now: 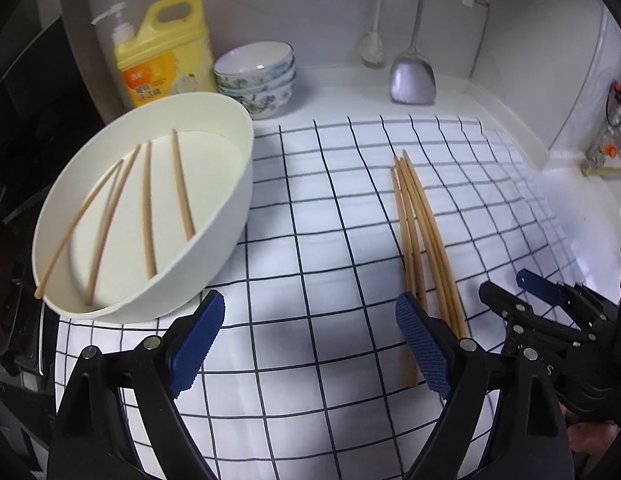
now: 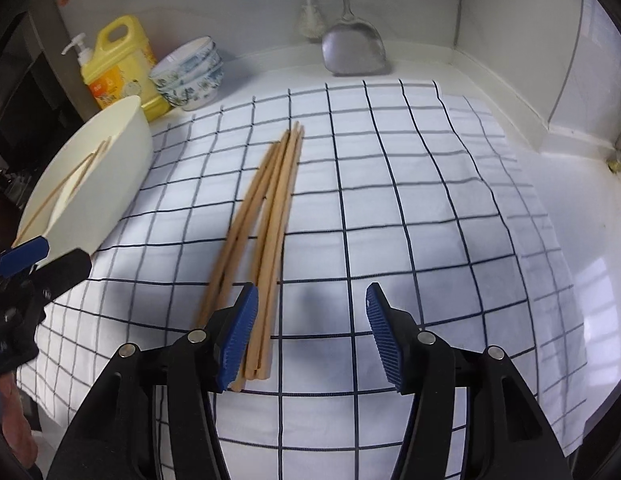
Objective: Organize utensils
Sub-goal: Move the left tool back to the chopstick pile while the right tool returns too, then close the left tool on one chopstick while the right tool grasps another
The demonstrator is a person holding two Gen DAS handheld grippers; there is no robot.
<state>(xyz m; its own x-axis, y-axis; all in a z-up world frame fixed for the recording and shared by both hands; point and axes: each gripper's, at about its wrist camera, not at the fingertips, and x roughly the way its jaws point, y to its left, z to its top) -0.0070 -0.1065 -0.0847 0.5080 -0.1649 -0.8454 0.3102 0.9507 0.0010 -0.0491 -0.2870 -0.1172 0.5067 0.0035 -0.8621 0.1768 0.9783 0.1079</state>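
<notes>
Your left gripper (image 1: 310, 344) was held with its jaws wide apart above the checked cloth (image 1: 334, 240), nothing between its blue pads (image 1: 198, 340). Your right gripper (image 2: 312, 332) likewise stood with jaws apart and empty over the same cloth, its left pad (image 2: 238, 336) just beside the near ends of the loose chopsticks.

A bundle of wooden chopsticks (image 2: 266, 216) lay on the cloth, far tips drawn close together and near ends fanned slightly. In the left wrist view the same bundle (image 1: 418, 224) ran past the right pad of your left gripper, partly hidden behind it. The exact count in the bundle could not be told.

Four further chopsticks (image 1: 146, 204) lay inside the white oval basin (image 1: 230, 216), which sat at the left edge of the cloth; one of them (image 1: 70, 236) rested with its end over the rim.

At the back of the counter stood a yellow detergent bottle (image 1: 166, 56) with a pump bottle (image 1: 120, 28) touching its left side, and a stack of patterned bowls (image 1: 258, 76) just to its right. A metal spatula (image 1: 412, 76) and a white brush (image 1: 372, 40) hung against the wall, well apart from the chopsticks.
</notes>
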